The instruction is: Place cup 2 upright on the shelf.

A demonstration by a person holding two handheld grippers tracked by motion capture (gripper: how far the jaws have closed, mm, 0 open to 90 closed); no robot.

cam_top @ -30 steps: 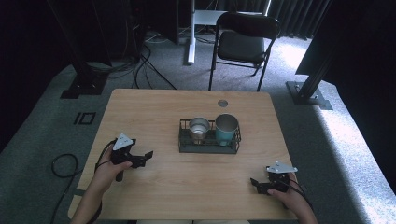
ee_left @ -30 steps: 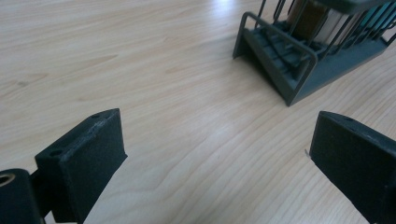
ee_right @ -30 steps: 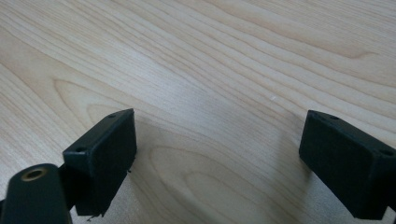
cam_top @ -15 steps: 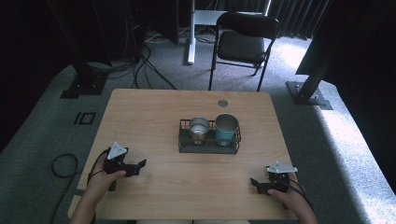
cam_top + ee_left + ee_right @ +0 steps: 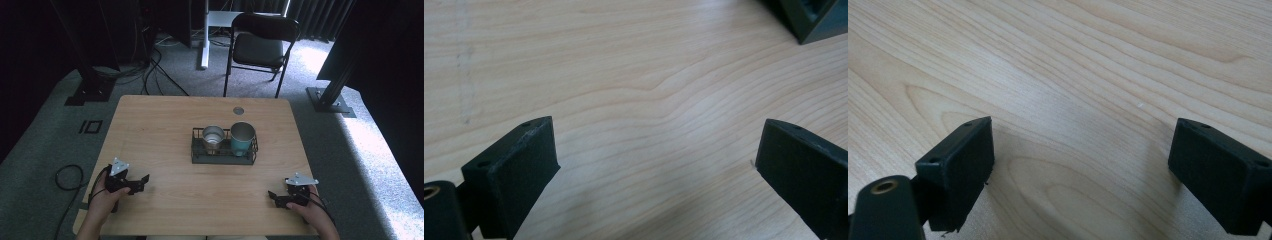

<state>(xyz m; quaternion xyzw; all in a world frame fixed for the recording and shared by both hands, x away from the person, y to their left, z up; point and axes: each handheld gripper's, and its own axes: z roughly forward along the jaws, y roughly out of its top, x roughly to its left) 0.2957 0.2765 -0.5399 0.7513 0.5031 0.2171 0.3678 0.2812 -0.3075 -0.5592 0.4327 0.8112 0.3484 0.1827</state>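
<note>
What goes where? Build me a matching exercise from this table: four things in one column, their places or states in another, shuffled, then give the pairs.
1. silver metal cup
2. teal metal cup
3. left gripper
4. black folding chair

A. on the floor beyond the table
B. right side of the black wire basket
C. open, near the table's front left corner
D. left side of the basket

Pairs: 1-D, 2-B, 3-C, 4-A

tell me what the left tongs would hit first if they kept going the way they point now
Probably the black wire basket. The left tongs sit open and low over the table, aimed right and slightly away; their own view shows bare wood ahead, then the basket's corner. Depth is uncertain.
</note>
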